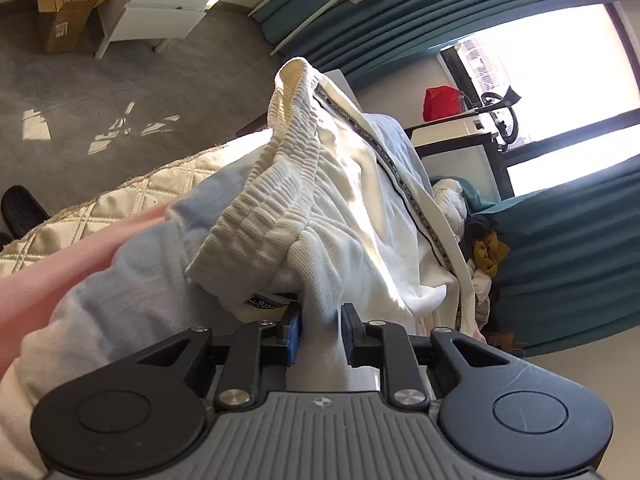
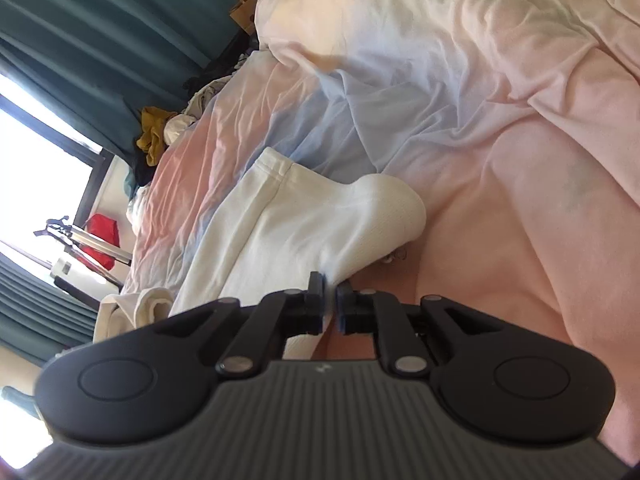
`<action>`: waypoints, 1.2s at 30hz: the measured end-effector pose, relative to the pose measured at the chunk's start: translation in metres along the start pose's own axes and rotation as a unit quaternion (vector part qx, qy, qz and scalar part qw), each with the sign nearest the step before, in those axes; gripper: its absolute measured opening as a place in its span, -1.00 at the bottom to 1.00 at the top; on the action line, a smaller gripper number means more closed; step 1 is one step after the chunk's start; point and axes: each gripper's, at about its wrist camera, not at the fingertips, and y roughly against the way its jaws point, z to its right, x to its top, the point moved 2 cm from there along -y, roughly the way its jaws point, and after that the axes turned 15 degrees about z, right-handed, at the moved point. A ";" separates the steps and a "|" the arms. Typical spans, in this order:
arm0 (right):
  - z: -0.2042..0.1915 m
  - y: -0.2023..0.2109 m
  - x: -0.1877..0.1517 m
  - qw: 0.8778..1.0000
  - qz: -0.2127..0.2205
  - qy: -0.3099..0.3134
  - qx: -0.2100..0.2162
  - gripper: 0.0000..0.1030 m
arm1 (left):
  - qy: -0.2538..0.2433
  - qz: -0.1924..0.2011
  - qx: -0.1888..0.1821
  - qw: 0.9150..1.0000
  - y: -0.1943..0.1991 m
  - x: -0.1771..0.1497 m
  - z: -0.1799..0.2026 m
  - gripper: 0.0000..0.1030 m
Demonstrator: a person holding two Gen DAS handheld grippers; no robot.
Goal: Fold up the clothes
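The left gripper (image 1: 321, 334), low in the centre of its frame, has its jaws partly closed on a fold of the cream-white knit trousers with a ribbed elastic waistband (image 1: 320, 216), the cloth filling the gap between the two pads. The right gripper (image 2: 329, 308), low in the centre of its own frame, has its jaws drawn almost together, pinching a thin edge of the same trousers (image 2: 280, 232).

From the left wrist, the trousers rise through the middle of the frame, the waistband bunched and gaping at the top, a dark patterned tape running down the side seam toward the lower right. From the right wrist, they lie spread to the left of centre over the rumpled pink and pale blue bedsheet (image 2: 500, 140), one hemmed end at the middle of the frame.

An open brown cardboard box (image 1: 66, 4) stands on the grey floor at the upper left of the left view; its contents cannot be made out. A brown paper bag (image 2: 244, 10) sits at the upper left of the right view.
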 end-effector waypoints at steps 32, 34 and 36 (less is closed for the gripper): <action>-0.263 0.013 -0.113 0.928 -0.006 0.306 0.213 0.22 | -0.371 0.027 -0.110 0.922 -0.126 -0.174 0.235 0.40; -0.273 0.000 -0.124 0.926 -0.017 0.303 0.224 0.22 | -0.378 0.024 -0.107 0.919 -0.150 -0.182 0.233 0.40; -0.282 -0.016 -0.136 0.924 -0.027 0.305 0.230 0.22 | -0.402 0.039 -0.104 0.909 -0.171 -0.189 0.225 0.40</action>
